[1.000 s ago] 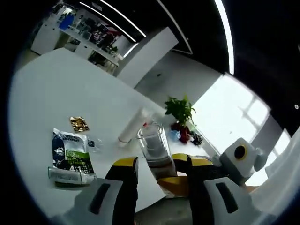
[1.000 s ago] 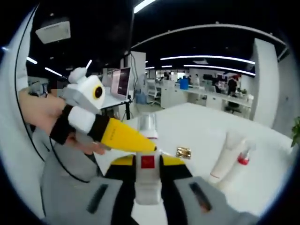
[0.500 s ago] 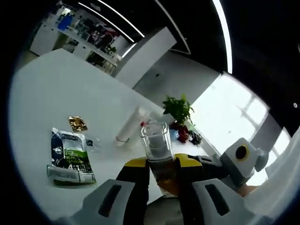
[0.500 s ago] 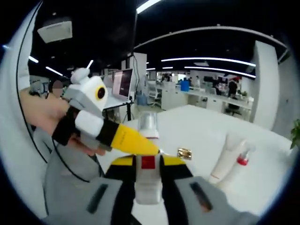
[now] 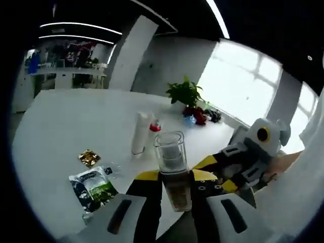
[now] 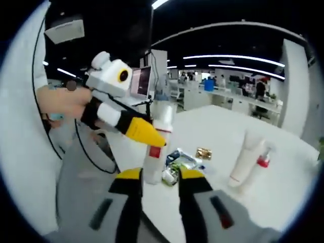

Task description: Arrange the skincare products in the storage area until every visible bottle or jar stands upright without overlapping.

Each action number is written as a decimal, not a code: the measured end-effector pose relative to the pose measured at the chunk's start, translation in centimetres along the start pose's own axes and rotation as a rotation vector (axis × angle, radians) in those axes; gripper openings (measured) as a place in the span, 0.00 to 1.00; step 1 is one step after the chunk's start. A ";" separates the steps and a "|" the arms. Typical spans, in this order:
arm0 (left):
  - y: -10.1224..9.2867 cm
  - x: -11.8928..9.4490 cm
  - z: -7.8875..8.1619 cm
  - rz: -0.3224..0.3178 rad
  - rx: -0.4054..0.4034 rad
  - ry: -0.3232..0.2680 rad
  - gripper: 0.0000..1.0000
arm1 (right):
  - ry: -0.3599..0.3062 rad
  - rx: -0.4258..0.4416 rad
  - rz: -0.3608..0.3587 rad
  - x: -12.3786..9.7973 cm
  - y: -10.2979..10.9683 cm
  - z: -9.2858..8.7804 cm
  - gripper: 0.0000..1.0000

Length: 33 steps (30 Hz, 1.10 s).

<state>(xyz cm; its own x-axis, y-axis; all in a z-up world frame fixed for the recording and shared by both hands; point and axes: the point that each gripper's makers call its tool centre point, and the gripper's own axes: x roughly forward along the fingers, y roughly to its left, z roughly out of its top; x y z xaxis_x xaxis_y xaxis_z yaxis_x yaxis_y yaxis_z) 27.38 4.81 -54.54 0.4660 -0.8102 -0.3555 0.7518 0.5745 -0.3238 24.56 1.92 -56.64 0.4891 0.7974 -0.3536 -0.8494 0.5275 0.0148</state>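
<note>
Left gripper (image 6: 152, 137) clamps an upright white bottle (image 6: 153, 161); right jaws parted below.

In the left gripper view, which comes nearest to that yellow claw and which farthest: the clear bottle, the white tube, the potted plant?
1. Clear bottle, held between the left gripper jaws.
2. White tube, standing mid-table, just left.
3. Potted plant, at the table's far edge.

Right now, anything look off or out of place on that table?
Nothing spilled or broken. The tube and the small red-capped bottle stand upright, close together. The clear-capped bottle is clamped in the left gripper, apart from them. A green packet and a gold sachet lie flat nearby.
</note>
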 end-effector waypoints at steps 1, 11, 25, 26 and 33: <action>0.0 0.1 0.1 0.000 0.048 0.014 0.17 | -0.016 0.024 0.011 -0.2 -0.1 0.1 0.28; -1.7 1.2 -0.4 -0.133 0.306 0.106 0.17 | -0.200 0.191 0.095 -1.6 -1.2 4.5 0.35; -3.3 3.2 -0.9 -0.233 0.424 0.147 0.18 | -0.215 0.193 0.108 -0.3 -1.4 5.3 0.30; -3.3 3.2 -0.8 -0.236 0.423 0.147 0.18 | -0.216 0.197 0.108 -0.2 -1.5 5.3 0.29; -3.0 3.5 -0.9 -0.258 0.426 0.154 0.18 | -0.209 0.199 0.102 0.2 -2.0 5.1 0.25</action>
<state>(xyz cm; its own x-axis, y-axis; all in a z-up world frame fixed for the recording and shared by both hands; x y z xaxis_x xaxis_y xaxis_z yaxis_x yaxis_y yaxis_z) 26.36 0.35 -55.59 0.1908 -0.8740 -0.4468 0.9711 0.2345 -0.0439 27.34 2.55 -51.93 0.4509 0.8814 -0.1410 -0.8510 0.4722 0.2301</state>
